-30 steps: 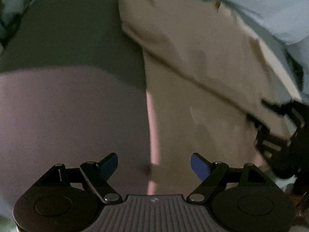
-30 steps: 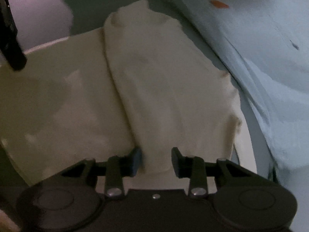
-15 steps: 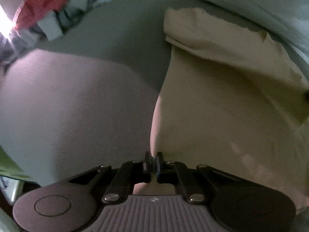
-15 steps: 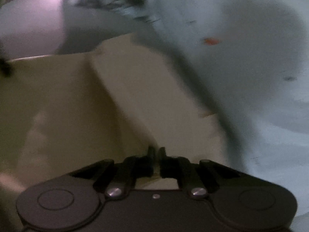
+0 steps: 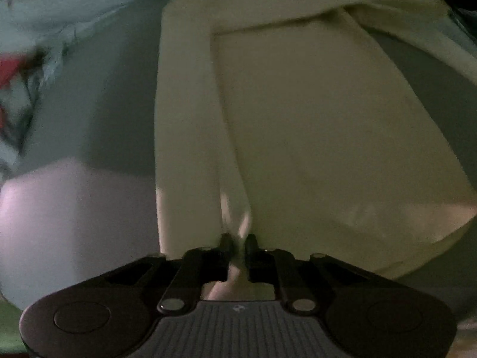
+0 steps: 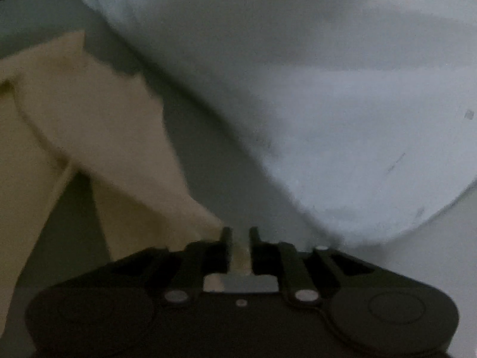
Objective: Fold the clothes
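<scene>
A cream garment point(image 5: 313, 125) hangs lifted off the grey bed surface point(image 5: 98, 104), spreading away from my left gripper point(image 5: 238, 240). That gripper is shut on the garment's near edge, with bunched cloth between its fingers. In the right wrist view the same garment point(image 6: 98, 137) stretches away to the left in a raised fold. My right gripper point(image 6: 240, 232) is shut on another part of its edge, with a strip of cream cloth pinched between the fingers.
A pale blue blanket point(image 6: 328, 89) with small orange marks fills the right of the right wrist view and shows at the upper left of the left wrist view point(image 5: 59, 3). A patterned red and white cloth point(image 5: 12, 71) lies at the far left.
Both grippers were open over the flat garment a second ago, closed on its near edges half a second ago, and have since lifted it off the surface.
</scene>
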The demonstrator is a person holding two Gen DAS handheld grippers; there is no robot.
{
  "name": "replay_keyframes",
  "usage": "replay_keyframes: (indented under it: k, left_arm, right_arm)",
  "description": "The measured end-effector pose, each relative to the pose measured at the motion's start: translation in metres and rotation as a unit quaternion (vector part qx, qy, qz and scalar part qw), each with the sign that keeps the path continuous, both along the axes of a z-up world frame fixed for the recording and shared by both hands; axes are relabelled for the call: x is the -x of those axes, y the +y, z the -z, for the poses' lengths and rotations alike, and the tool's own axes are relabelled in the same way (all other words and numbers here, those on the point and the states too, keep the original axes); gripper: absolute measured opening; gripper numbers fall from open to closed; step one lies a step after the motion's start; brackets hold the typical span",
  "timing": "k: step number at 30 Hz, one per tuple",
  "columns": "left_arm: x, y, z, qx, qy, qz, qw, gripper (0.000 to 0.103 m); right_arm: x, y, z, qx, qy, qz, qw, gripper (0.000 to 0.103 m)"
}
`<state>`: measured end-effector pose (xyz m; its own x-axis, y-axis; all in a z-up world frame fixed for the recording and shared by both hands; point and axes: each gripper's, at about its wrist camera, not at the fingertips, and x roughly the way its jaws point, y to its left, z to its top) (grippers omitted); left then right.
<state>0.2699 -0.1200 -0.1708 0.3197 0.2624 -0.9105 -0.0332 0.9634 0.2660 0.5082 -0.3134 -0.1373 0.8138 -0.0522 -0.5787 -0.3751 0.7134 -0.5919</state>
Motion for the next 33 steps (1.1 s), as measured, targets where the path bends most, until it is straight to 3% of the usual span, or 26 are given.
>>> replay_keyframes:
  k: [1, 3, 4, 5, 10, 14, 16, 20, 21, 25, 27, 28, 31, 33]
  left_arm:
    - [0.002, -0.008, 0.000, -0.020, -0.005, 0.024, 0.9995, 0.022]
    - [0.011, -0.013, -0.006, -0.017, -0.014, 0.051, 0.9985, 0.038]
    - [0.015, -0.010, -0.009, -0.007, -0.020, 0.046, 0.9987, 0.048]
    - [0.020, -0.008, -0.013, 0.004, -0.026, 0.041, 0.9988, 0.050]
    - [0.040, 0.012, -0.026, 0.058, -0.052, -0.029, 0.9965, 0.051]
    - [0.042, 0.043, -0.034, 0.120, -0.072, -0.105, 0.9846, 0.054]
    - [0.042, 0.060, -0.035, 0.133, -0.075, -0.129, 0.9798, 0.054]
    - [0.026, 0.090, -0.041, 0.132, -0.087, -0.140, 0.9775, 0.056]
    - [0.019, 0.099, -0.042, 0.134, -0.089, -0.142, 0.9767, 0.056]
    - [-0.013, 0.138, -0.043, 0.166, -0.105, -0.154, 0.9684, 0.060]
    - [-0.034, 0.154, -0.041, 0.177, -0.106, -0.159, 0.9656, 0.060]
    - [-0.044, 0.162, -0.040, 0.181, -0.106, -0.159, 0.9646, 0.060]
    - [-0.071, 0.181, -0.037, 0.184, -0.113, -0.156, 0.9638, 0.061]
    - [-0.089, 0.194, -0.033, 0.183, -0.117, -0.158, 0.9631, 0.061]
  right_arm:
    - [0.005, -0.001, 0.005, -0.010, 0.012, 0.007, 1.000, 0.026]
    - [0.019, -0.004, 0.010, -0.046, 0.034, 0.018, 0.998, 0.046]
    - [0.029, -0.007, 0.010, -0.072, 0.045, 0.023, 0.996, 0.046]
    - [0.037, -0.008, 0.013, -0.095, 0.059, 0.025, 0.993, 0.046]
    - [0.074, -0.015, 0.022, -0.187, 0.135, 0.018, 0.973, 0.048]
    - [0.084, -0.001, 0.022, -0.226, 0.161, -0.006, 0.961, 0.047]
    - [0.079, 0.014, 0.015, -0.250, 0.169, -0.014, 0.953, 0.043]
    - [0.055, 0.048, -0.005, -0.318, 0.187, -0.046, 0.928, 0.009]
    - [0.048, 0.059, -0.009, -0.333, 0.191, -0.058, 0.922, 0.009]
    - [0.003, 0.109, -0.024, -0.370, 0.194, -0.080, 0.905, 0.013]
    - [-0.025, 0.134, -0.030, -0.384, 0.199, -0.079, 0.898, 0.041]
    - [-0.039, 0.145, -0.033, -0.391, 0.203, -0.078, 0.894, 0.046]
    - [-0.084, 0.176, -0.032, -0.411, 0.219, -0.073, 0.882, 0.047]
    - [-0.112, 0.199, -0.024, -0.408, 0.233, -0.065, 0.880, 0.042]
